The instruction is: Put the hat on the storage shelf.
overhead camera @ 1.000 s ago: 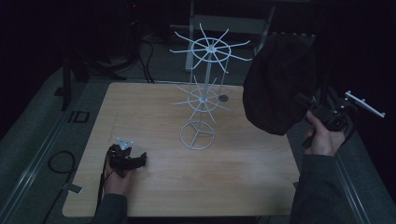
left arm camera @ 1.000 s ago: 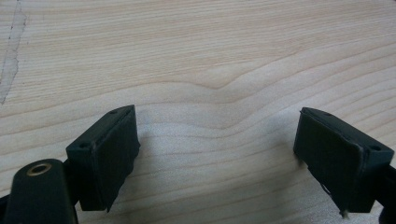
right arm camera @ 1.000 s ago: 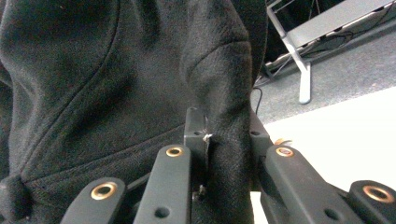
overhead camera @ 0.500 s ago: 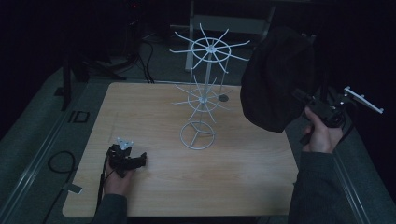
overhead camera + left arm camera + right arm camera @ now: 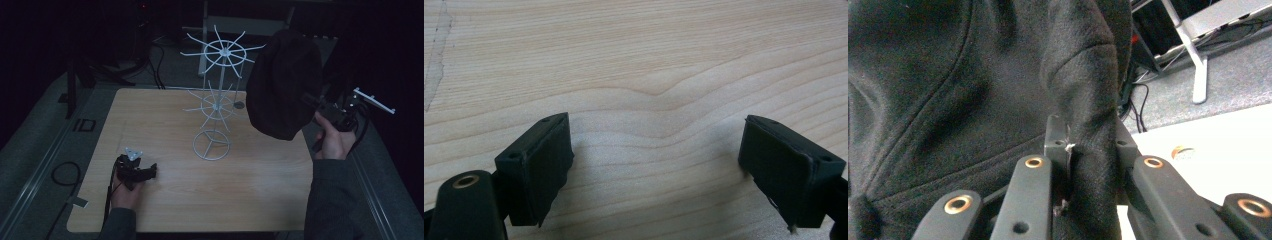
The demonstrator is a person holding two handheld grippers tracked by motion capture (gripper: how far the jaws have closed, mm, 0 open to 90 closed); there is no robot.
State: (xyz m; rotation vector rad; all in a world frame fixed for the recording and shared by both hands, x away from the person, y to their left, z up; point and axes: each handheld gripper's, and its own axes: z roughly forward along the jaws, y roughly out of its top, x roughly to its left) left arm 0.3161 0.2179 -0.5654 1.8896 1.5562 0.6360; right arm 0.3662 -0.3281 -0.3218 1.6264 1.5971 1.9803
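Observation:
A black cloth cap (image 5: pixel 282 82) hangs in the air over the table's right side, beside the white wire rack (image 5: pixel 218 100). My right gripper (image 5: pixel 311 101) is shut on a fold of the cap (image 5: pixel 973 100); the cloth is pinched between its jaws (image 5: pixel 1088 150). The rack stands mid-table on a ring base, with two tiers of spoke hooks. My left gripper (image 5: pixel 145 172) rests low at the table's front left, held by a hand. Its jaws (image 5: pixel 656 170) stand wide open over bare wood, with nothing between them.
The light wooden table (image 5: pixel 165 125) sits in a dark room with grey floor around it. A small round disc (image 5: pixel 239 105) lies on the table behind the rack. Cables and a white metal frame (image 5: pixel 240 22) lie beyond the far edge.
The right gripper has carried the cap slightly left and up toward the rack's top tier. The left gripper has stayed where it was.

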